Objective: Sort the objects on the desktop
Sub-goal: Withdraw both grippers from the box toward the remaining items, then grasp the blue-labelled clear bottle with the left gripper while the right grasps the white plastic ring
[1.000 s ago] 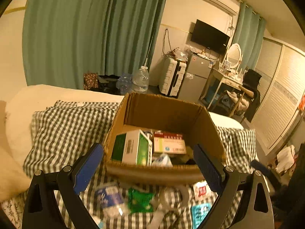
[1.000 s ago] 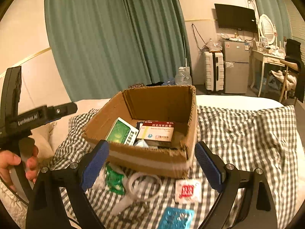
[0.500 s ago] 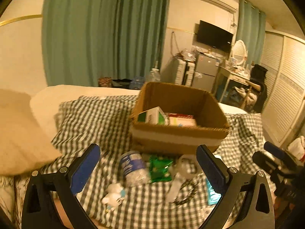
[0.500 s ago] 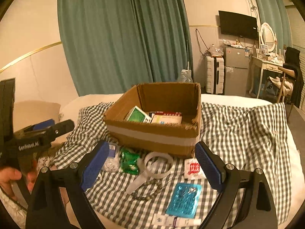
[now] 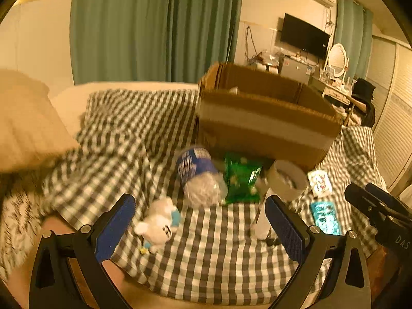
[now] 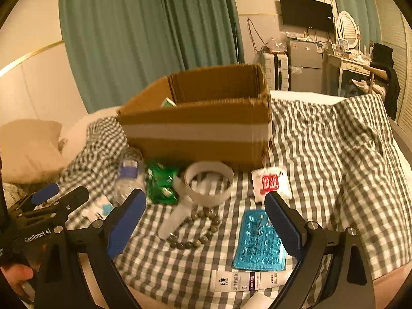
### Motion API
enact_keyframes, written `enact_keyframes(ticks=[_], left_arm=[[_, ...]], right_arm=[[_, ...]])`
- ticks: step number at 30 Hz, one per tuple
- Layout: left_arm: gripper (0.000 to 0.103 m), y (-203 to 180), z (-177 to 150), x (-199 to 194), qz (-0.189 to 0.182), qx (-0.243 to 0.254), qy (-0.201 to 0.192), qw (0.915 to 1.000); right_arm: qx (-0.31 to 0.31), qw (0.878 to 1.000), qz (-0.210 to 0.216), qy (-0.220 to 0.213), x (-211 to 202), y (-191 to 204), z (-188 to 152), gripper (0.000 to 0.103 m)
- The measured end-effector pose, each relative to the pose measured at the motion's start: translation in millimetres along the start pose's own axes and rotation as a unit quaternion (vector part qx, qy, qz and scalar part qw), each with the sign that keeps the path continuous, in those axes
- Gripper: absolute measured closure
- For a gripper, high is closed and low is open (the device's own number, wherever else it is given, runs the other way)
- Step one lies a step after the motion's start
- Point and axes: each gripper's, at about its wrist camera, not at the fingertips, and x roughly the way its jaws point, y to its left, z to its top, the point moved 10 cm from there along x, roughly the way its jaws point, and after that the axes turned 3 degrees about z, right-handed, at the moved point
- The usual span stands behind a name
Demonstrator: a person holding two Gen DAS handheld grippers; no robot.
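On the grey-and-white checked cloth (image 6: pixel 322 154) in front of you, both tools hang wide and empty: the left gripper (image 5: pixel 200 221) spread above a small white plush toy with a blue patch (image 5: pixel 158 222), the right gripper (image 6: pixel 204 219) spread over the near clutter.

Nearest your right tool lie a teal foil blister pack of pills (image 6: pixel 260 242), partly behind its right finger, and a flat white tube with dark print (image 6: pixel 244 280) at the cloth's front edge. Just beyond are a loop of dull round beads (image 6: pixel 198 229) and a pale plastic cylinder (image 6: pixel 175 219) that crosses it. Farther on sit a white roll of tape (image 6: pixel 208 182), a crinkled green foil packet (image 6: pixel 162 182), a clear plastic bottle with a blue label (image 5: pixel 198 175) lying on its side, and a white sachet with a red panel (image 6: pixel 270 182). Behind them all stands the open brown cardboard box with a white tape band (image 6: pixel 200 131), where these things presumably belong; a green carton corner peeks over its rim.

The risks come from crowding. The beads and cylinder touch, so a careless close could drag both. The blister pack and sachet lie flat on soft cloth; your pads may slide over them or pinch fabric instead. The bottle could roll if nudged. The views are blurred, so settle before you commit.
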Motion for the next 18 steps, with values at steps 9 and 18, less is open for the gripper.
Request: enact_keyframes(ticks=[9,18], left_arm=[[0.000,5.2,-11.3,37.1,-0.003,-0.026,0.015,0.9995],[0.000,2.7,-4.9,84.4,0.001,-0.069,0.044,0.9966]], right_arm=[[-0.019,1.000,0.002,0.023,33.4,1.5,-14.5,0.009],[-0.013,0.999,0.002,0.049,82.2,-4.7,-6.8,0.009]])
